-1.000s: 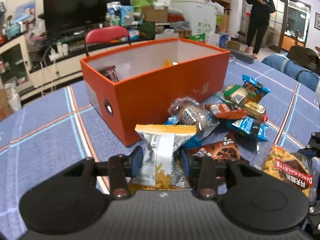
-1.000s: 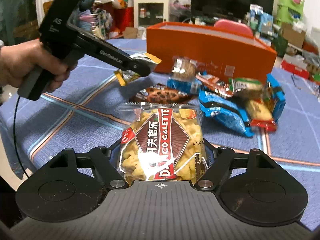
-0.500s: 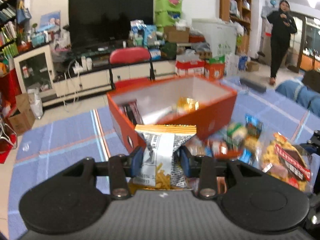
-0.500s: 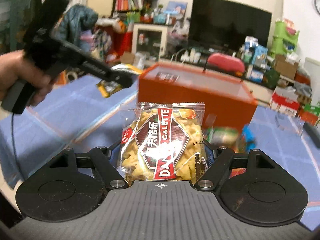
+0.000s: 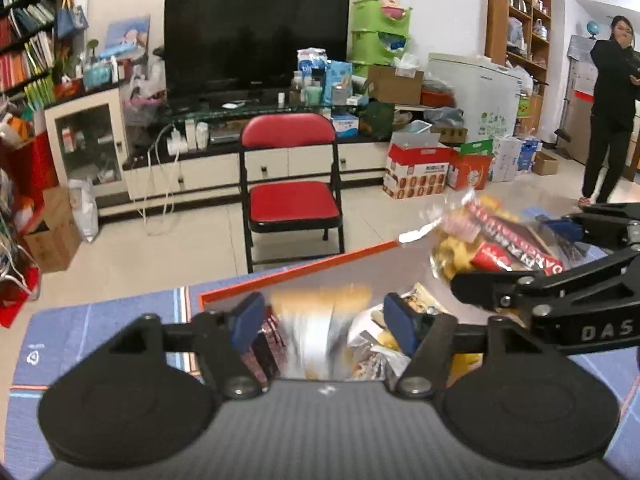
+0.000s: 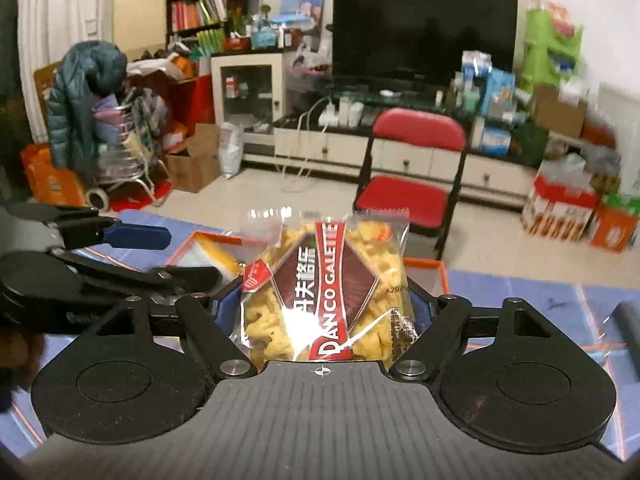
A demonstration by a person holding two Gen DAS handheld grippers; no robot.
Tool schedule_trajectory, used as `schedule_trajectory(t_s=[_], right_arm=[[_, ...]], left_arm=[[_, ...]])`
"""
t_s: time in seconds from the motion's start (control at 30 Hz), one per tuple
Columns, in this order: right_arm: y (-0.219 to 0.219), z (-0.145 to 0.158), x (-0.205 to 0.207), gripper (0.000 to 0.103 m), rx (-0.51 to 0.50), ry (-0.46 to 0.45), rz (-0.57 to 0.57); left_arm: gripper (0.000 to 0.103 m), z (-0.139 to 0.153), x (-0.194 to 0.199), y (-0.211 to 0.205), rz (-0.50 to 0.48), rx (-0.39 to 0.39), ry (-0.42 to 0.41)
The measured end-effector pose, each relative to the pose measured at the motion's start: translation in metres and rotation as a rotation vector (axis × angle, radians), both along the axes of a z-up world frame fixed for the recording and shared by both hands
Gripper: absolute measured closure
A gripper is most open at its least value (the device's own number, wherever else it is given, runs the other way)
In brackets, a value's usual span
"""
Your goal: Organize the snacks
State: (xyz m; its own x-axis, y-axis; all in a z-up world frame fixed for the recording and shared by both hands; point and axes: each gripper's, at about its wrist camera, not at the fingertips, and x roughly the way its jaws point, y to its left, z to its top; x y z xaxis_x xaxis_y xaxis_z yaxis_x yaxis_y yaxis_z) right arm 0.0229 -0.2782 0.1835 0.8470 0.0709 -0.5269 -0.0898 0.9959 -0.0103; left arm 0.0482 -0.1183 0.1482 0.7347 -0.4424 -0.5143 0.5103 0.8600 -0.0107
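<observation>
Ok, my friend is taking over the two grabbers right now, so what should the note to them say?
Left gripper: its fingers have just been opening. The striped packet, blurred, is loose between them above the orange box.
Right gripper: shut on the Danco Galette bag, held over the box.
Done: several snacks lie in the box.
Left: probably drop the bag in too. Any snacks elsewhere on the table are out of view.

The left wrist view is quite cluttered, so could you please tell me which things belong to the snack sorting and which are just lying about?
Part of the job:
- orange box
- blurred packet between the open left gripper pads
- Danco Galette bag in the right gripper

Lying about:
- red chair
- television
- green drawers
</observation>
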Motion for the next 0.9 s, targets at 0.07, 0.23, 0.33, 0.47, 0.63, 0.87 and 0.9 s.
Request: schedule_trajectory(t_s=[0.07, 0.23, 0.33, 0.47, 0.63, 0.87, 0.9], right_arm=[[-0.002, 0.002, -0.016, 0.026, -0.012, -0.057, -0.008], [-0.025, -0.001, -0.085, 0.018, -0.027, -0.194, -0.053], [-0.044, -0.019, -0.125, 0.018, -0.052, -0.190, -0.095], [-0.060, -0.052, -0.160, 0.022, -0.031, -0.143, -0.138], [-0.067, -0.079, -0.171, 0.022, -0.059, -0.128, -0.165], [-0.074, -0.078, -0.158, 0.024, -0.063, -0.103, -0.157], [-0.075, -0.082, -0.158, 0.026, -0.062, -0.081, -0.143]], left_arm=[[0.035, 0.004, -0.014, 0.002, 0.011, -0.013, -0.045], [0.001, 0.007, -0.065, 0.020, -0.031, -0.033, -0.126], [0.001, -0.003, -0.107, 0.033, -0.113, -0.018, -0.172], [0.001, -0.024, -0.140, 0.046, -0.108, 0.006, -0.158], [0.001, -0.042, -0.158, 0.062, -0.048, -0.089, -0.069], [0.001, -0.048, -0.156, 0.051, -0.108, 0.006, -0.098], [0.001, -0.051, -0.155, 0.050, -0.124, 0.020, -0.098]])
